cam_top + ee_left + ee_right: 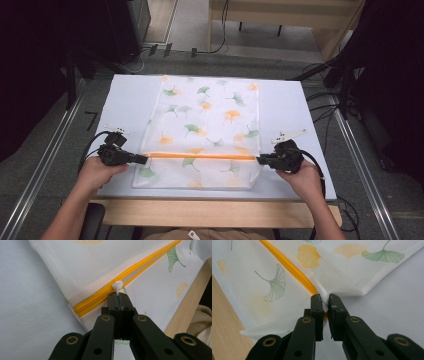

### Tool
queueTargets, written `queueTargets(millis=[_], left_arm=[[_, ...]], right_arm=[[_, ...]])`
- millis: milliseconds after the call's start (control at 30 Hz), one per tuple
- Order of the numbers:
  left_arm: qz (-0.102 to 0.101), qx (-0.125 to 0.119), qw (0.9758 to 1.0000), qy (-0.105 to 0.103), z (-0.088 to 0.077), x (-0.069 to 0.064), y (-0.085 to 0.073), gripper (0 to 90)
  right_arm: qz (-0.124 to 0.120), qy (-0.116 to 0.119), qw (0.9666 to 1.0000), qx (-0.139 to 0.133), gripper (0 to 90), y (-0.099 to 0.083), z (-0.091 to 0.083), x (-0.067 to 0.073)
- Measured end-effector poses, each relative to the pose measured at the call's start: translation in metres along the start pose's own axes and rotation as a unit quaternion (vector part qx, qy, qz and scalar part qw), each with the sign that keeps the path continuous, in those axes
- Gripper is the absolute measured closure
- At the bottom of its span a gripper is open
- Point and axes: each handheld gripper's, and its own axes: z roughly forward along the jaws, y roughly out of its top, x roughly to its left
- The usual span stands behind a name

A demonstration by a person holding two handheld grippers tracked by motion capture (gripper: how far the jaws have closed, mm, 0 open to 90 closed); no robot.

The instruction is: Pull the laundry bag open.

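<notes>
A white mesh bag [207, 125] printed with green and orange ginkgo leaves lies flat on the light mat. An orange zipper [200, 156] runs across its near part. My left gripper [142, 159] is at the zipper's left end, shut on the white zipper pull [117, 286]. At the zipper's right end my right gripper [260, 160] is shut on the bag's fabric [324, 305], which bunches up between the jaws. The zipper [140, 266] looks parted beyond the pull.
The mat [125, 100] covers a wooden table whose front edge [210, 212] runs just behind my hands. Dark equipment and cables [330, 95] stand around the table's sides. Bare mat lies left and right of the bag.
</notes>
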Motion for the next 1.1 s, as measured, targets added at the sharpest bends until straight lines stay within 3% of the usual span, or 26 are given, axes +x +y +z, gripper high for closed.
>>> queueTargets(millis=[633,833,1100], left_arm=[[-0.005,-0.001,1.0,0.003,-0.005,0.006,-0.003,90.0],[-0.036,-0.007,0.9992,0.019,-0.018,0.022,-0.015,90.0],[-0.033,-0.006,0.9993,0.016,-0.017,0.021,-0.016,90.0]], right_arm=[[0.005,0.001,1.0,0.003,85.1,0.0,0.0,0.0],[0.007,-0.004,0.9999,0.005,85.1,-0.002,0.0,-0.003],[0.007,-0.004,0.9999,0.011,85.1,-0.001,0.002,-0.003]])
